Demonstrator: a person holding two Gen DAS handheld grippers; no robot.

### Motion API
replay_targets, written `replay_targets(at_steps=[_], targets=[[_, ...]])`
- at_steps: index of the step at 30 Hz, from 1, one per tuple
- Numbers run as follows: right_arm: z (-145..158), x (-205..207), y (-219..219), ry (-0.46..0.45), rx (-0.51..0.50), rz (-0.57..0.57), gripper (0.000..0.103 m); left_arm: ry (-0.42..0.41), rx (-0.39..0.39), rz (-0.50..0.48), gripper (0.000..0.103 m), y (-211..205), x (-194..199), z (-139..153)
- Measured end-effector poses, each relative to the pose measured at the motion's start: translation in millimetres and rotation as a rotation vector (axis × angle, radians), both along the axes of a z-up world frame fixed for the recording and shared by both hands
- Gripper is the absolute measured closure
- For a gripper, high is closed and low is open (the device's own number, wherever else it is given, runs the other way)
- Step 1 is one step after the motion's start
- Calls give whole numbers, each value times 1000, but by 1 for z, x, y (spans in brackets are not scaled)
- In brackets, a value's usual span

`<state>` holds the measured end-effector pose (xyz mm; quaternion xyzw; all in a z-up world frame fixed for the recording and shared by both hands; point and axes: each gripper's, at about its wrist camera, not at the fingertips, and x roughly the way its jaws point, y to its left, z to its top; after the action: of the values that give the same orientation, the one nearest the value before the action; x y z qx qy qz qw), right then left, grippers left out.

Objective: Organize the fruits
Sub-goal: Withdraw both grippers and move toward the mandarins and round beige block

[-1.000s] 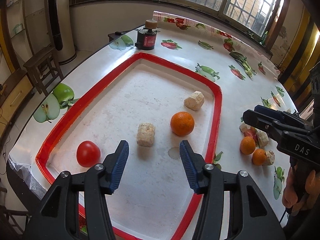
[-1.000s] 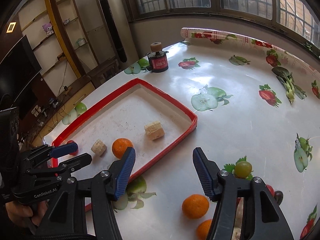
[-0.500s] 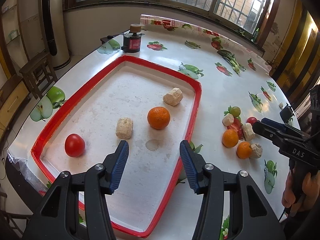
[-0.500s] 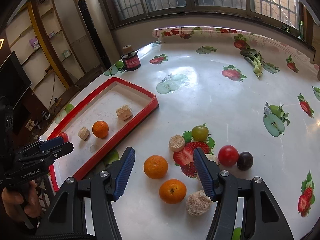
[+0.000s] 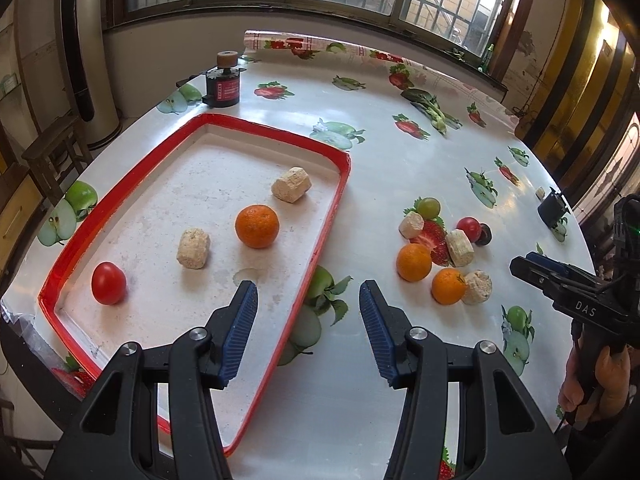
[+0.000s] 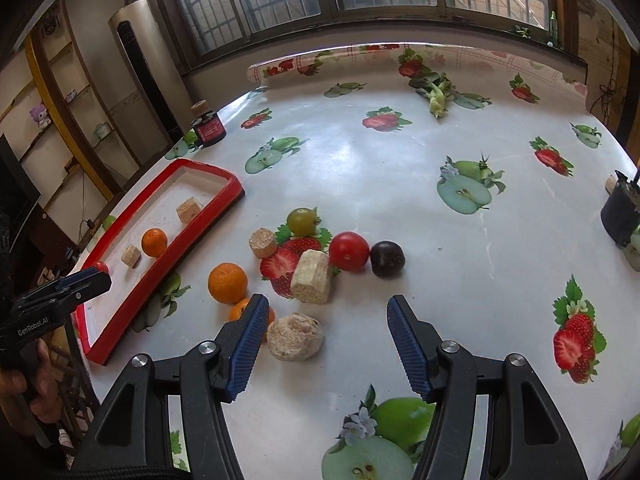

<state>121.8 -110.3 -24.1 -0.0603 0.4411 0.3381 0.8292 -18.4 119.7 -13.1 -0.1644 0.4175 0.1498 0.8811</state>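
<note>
A round table (image 6: 400, 184) covered with a glossy white fruit-print oilcloth is seen under barred windows; shelving and a tall standing unit are noted at the left wall.

Writing: "GenRobot.AI" is read on the left gripper's body in the right wrist view, and "DAS" on the right gripper's body in the left wrist view. The red label on the black jar (image 5: 223, 87) at the far left edge of the table cannot be read.

At left, a red-rimmed tray (image 5: 324, 236) is observed. In it, left to right, are a tomato (image 5: 108, 283), a beige block (image 5: 193, 248), an orange (image 5: 257, 226) and a second beige block (image 5: 291, 189), all apart from one another.

The left gripper (image 5: 304, 316) is held above the tray's near right rim, jaws apart, nothing between them.

Right of the tray, loose fruit is clustered on the cloth: two oranges (image 6: 227, 283), a green grape (image 6: 303, 221), a red tomato (image 6: 349, 251), a dark plum (image 6: 387, 258) and three more beige blocks (image 6: 311, 276).

The right gripper (image 6: 325, 342) is held over this cluster, jaws apart and gripping nothing; one beige block (image 6: 295, 336) lies just beside its left finger, which partly hides the nearer orange.

A small dark object (image 6: 619, 216) is noted at the far right edge.
</note>
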Motion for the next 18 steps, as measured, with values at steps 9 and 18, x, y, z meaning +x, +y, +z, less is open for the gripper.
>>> replay_targets(at_steps=[9, 18], targets=[[-8, 2, -28, 15, 2, -39, 39, 24, -11, -79, 51, -35, 14, -9], [-23, -19, -7, 40, -3, 62, 40, 55, -23, -133, 51, -55, 29, -21]])
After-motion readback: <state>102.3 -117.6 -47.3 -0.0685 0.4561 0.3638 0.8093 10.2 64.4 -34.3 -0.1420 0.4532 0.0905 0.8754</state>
